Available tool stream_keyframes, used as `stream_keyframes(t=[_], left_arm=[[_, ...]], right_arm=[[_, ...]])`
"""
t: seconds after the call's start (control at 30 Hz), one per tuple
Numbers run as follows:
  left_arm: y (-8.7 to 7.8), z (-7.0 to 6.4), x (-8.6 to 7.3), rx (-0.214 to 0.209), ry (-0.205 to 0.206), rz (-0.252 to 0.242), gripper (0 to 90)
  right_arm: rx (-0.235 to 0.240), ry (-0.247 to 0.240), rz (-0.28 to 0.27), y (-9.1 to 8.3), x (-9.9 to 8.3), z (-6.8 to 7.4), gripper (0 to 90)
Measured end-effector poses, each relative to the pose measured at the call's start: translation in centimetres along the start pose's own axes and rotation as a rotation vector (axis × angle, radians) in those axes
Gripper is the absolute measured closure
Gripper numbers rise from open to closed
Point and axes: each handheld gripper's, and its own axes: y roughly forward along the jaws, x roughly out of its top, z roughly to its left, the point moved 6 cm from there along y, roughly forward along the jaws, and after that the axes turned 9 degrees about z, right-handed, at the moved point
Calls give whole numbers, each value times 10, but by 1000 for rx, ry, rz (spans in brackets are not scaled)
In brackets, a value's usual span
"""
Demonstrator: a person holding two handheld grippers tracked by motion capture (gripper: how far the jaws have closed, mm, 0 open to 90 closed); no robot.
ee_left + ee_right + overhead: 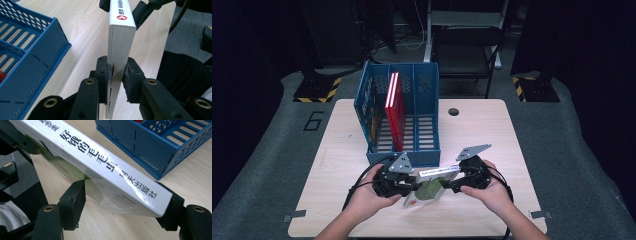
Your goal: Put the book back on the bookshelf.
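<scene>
dark room, pale wooden tabletop [492,125]. white book [432,181] held off the surface, just in front of blue rack [424,85]. left gripper [117,75] clamped on its page edge; right gripper [125,202] straddling the spine end, apparently closed. red book [394,107] already filed; white one probably next.

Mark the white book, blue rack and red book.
white book [105,165], right gripper view, on its spine.
blue rack [404,154], high view, on its front wall.
red book [395,107], high view, on its cover.
</scene>
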Motion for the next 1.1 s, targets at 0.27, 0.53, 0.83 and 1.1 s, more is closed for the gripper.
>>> stream_keyframes(t=[0.27, 0.53, 0.83, 1.1], left_arm=[[-4, 0, 1, -11, -8, 15, 763], [-13, 5, 2, -9, -37, 51, 764], [-15, 5, 7, 12, -18, 104, 763], [-6, -1, 10, -11, -22, 12, 754]], right_arm=[[-8, -11, -7, 1, -1, -2, 308], [-20, -2, -39, -6, 2, 2, 293], [-59, -33, -41, -1, 6, 8, 291], [-70, -52, -46, 0, 7, 9, 297]])
